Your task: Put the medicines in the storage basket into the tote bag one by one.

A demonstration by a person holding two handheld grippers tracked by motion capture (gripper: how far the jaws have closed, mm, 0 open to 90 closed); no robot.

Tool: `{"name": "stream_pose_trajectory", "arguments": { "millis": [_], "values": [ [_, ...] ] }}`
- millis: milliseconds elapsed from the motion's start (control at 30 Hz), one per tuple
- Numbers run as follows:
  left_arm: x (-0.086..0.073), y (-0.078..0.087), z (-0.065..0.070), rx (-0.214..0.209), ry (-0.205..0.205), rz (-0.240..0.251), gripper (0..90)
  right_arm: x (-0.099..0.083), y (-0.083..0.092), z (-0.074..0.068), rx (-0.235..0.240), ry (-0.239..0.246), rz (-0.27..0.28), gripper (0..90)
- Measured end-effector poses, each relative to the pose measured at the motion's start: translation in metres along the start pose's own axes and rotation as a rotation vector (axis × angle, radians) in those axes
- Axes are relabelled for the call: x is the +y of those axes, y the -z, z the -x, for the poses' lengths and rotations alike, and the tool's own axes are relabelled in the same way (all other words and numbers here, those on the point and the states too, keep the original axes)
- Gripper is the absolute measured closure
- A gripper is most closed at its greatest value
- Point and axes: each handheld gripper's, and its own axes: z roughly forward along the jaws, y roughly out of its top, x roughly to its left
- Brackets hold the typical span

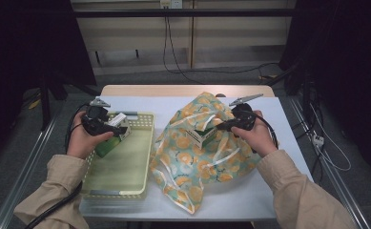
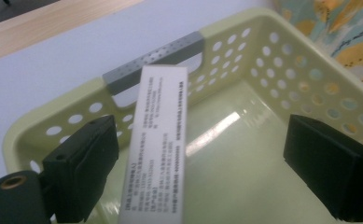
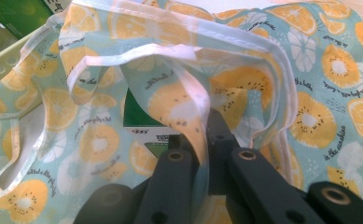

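Note:
My left gripper (image 1: pixel 118 128) hangs over the far end of a pale yellow perforated basket (image 1: pixel 142 117). Its jaws stand wide open (image 2: pixel 202 140). A green and white box (image 1: pixel 108 145) stands tilted between them; its white printed face (image 2: pixel 158 149) is beside one jaw and well apart from the other. My right gripper (image 1: pixel 223 125) is shut on the rim of a teal bag printed with orange slices (image 1: pixel 207 167), holding its mouth up (image 3: pixel 202 140). Another green and white box (image 1: pixel 203 136) sits inside the bag (image 3: pixel 310 70).
The basket (image 2: pixel 263 16) has a grey handle (image 2: pixel 156 58) at its far end and lies left of the bag on a white table (image 1: pixel 278 124). A wooden strip (image 1: pixel 183 89) runs along the table's far edge. Cables trail from both grippers.

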Motion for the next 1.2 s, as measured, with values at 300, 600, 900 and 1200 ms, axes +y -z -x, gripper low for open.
{"name": "stream_pose_trajectory", "arguments": {
  "millis": [300,600,900,1200],
  "values": [
    [-0.008,-0.006,0.0,0.008,0.012,-0.091,21.6,0.0,0.0,0.0,-0.001,0.002,0.001,88.9],
    [-0.014,-0.007,0.004,0.069,0.043,-0.128,59.5,0.0,0.0,0.0,-0.004,0.004,0.002,88.9],
    [0.0,0.011,0.019,-0.028,0.077,-0.054,62.4,-0.001,0.0,0.001,-0.007,-0.001,0.0,88.9],
    [0.036,0.04,0.057,-0.111,0.0,0.043,62.4,-0.001,-0.001,0.0,-0.005,0.001,0.001,88.9]
  ]
}}
